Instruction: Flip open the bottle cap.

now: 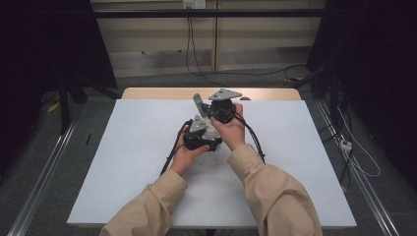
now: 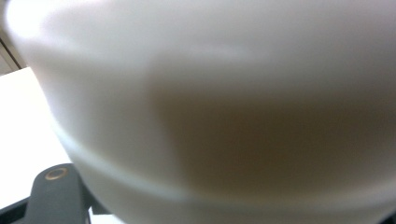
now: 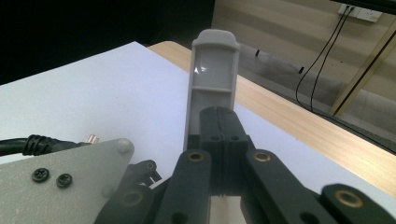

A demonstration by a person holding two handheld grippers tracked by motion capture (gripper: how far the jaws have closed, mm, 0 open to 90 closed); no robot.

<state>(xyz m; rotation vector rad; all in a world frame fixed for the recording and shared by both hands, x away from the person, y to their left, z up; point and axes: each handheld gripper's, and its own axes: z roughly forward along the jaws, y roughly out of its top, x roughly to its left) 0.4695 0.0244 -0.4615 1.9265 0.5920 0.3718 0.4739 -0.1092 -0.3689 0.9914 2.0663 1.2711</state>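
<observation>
Left gripper (image 1: pixel 200 133) at table (image 1: pixel 123 162) centre, jaws clamped on a pale grey plastic piece (image 1: pixel 197 102) rising toward 12 o'clock. Right gripper (image 1: pixel 220 109) just at 1 o'clock of it, jaws pressed together beside that piece, gripping nothing visible.

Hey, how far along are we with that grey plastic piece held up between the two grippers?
Done: the grey piece is up off the white sheet, standing upright. In hand: the left gripper seems clamped on its pale lower end; the right gripper sits shut beside it, apparently not gripping it. Left: any handover or set-down hasn't begun.
</observation>
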